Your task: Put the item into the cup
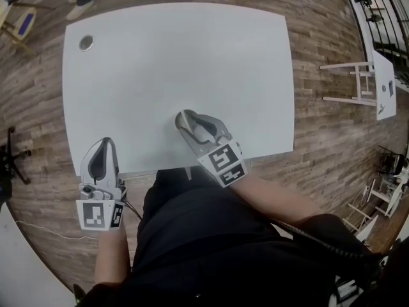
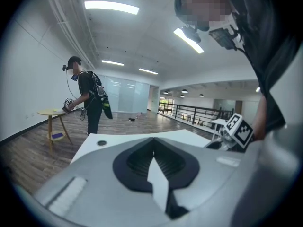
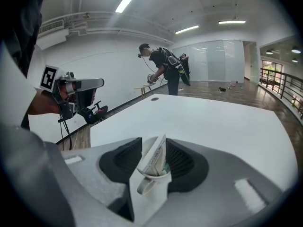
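Right gripper view shows the right gripper [image 3: 154, 143] with its jaws released and spread, and a white cup [image 3: 150, 178] standing on the table [image 3: 213, 122] between them. The item [image 3: 154, 157], a packet, leans inside the cup, midway between the jaws. The left gripper [image 2: 152, 145] has its jaws clenched together with nothing between them.

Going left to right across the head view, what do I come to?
Black tripod on the floor → left gripper → right gripper → white side table on the floor.
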Demonstrator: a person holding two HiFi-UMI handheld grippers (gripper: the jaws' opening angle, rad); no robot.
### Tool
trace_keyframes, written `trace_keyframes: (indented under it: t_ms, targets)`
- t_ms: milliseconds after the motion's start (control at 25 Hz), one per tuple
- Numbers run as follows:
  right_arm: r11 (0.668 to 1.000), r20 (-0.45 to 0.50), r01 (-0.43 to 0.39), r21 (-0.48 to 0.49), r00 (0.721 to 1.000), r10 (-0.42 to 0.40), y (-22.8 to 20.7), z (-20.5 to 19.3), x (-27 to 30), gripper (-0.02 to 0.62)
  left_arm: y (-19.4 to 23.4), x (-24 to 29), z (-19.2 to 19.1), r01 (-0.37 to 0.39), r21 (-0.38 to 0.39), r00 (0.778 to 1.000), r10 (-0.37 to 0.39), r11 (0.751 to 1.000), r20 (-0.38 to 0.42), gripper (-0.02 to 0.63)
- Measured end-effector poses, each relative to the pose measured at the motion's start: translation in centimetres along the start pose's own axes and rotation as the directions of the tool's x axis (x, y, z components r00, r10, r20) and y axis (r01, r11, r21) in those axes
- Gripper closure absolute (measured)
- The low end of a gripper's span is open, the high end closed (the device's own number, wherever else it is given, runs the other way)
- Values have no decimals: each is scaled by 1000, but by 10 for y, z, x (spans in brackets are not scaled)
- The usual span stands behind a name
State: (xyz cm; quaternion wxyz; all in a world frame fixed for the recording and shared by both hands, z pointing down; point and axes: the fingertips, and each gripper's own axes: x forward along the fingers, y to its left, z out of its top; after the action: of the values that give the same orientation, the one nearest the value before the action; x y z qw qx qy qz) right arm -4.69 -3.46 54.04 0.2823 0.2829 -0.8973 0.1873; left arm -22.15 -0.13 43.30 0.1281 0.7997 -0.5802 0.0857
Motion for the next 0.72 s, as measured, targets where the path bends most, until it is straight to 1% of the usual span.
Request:
trace_keyframes:
  t_ms: [120,280,480,640,720]
  targets:
    - [1000,18,16,12,1000,-16,-2,2,0,436,-1,3,3,19,17,1000,-19,1000,2,606]
    - [999,41,41,14,998,-42,-6,7,-4,436,-1,6,7,30,19,999,-30,999,11,606]
    - [996,64,84,32,994,-86,-17,12,-10,436,-8,14,13,72,33,997,-72,997,15,606]
    - [990,79,121,71,989,-127,-26,12,-13,437,-5,20,14,76,30,997,-76,997,12,606]
    - [986,86,139,89,985,-147,-31,11,-16,451,-4,23,16,78,32,997,-79,996,12,606]
